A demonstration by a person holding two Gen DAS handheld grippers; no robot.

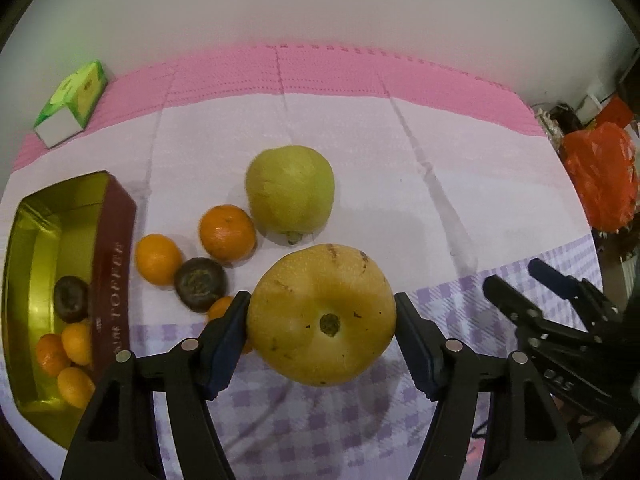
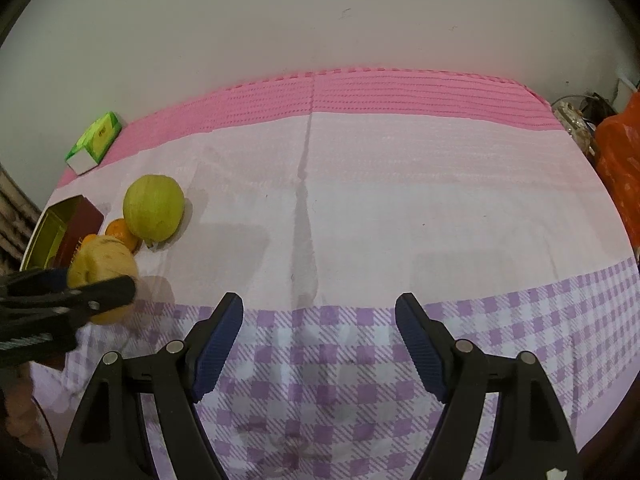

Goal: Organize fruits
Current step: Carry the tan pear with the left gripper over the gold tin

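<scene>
Yellow-brown pear (image 1: 322,314) clamped in the left gripper (image 1: 322,320), raised a little over the checked cloth (image 2: 340,360).

Blue pads (image 1: 226,344) press the pear on both sides, its blossom end turned toward the camera. Beyond it on the pale sheet lie a green pear (image 1: 290,190), two loose oranges (image 1: 227,233) (image 1: 158,258) and a dark wrinkled fruit (image 1: 201,283); another orange peeks out behind the left finger. At the left stands a gold-lined tin (image 1: 114,248) with a maroon wall, holding three small oranges (image 1: 66,354) and one dark fruit (image 1: 71,298). A green tissue box (image 1: 72,102) sits far left on the pink mat. The right gripper (image 2: 320,340) hangs at the right, its jaws apart with only cloth showing between them.
</scene>
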